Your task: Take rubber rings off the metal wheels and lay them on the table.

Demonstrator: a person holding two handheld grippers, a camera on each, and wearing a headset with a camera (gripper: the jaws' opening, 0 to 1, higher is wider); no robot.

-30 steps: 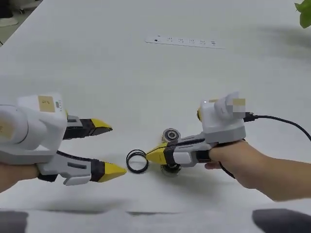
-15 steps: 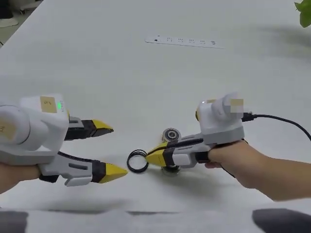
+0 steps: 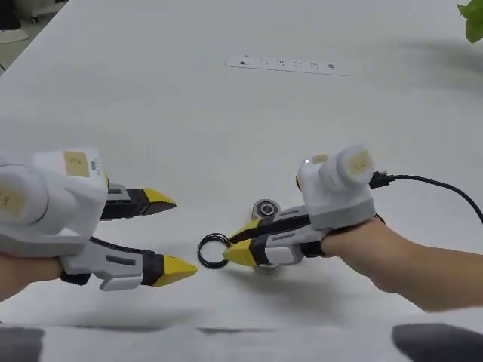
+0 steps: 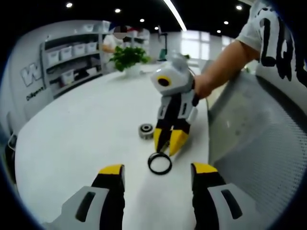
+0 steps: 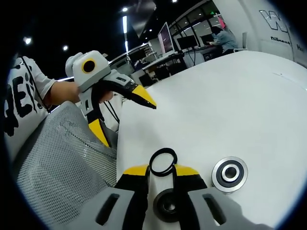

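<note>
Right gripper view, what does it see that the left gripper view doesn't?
Right gripper view's extras: a second wheel between its own jaws, the open left hand-held gripper, and monitors far off. Left gripper view's extras: the right hand-held gripper, a plant and shelves. Both: the black ring lying on the white table, a wheel near it, and a mesh chair.

White table (image 3: pixel 189 98), black ring (image 3: pixel 201 250), metal wheel (image 3: pixel 265 209), power strip (image 3: pixel 287 65)

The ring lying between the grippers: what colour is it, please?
Black; the ring shows best in the left gripper view.
</note>
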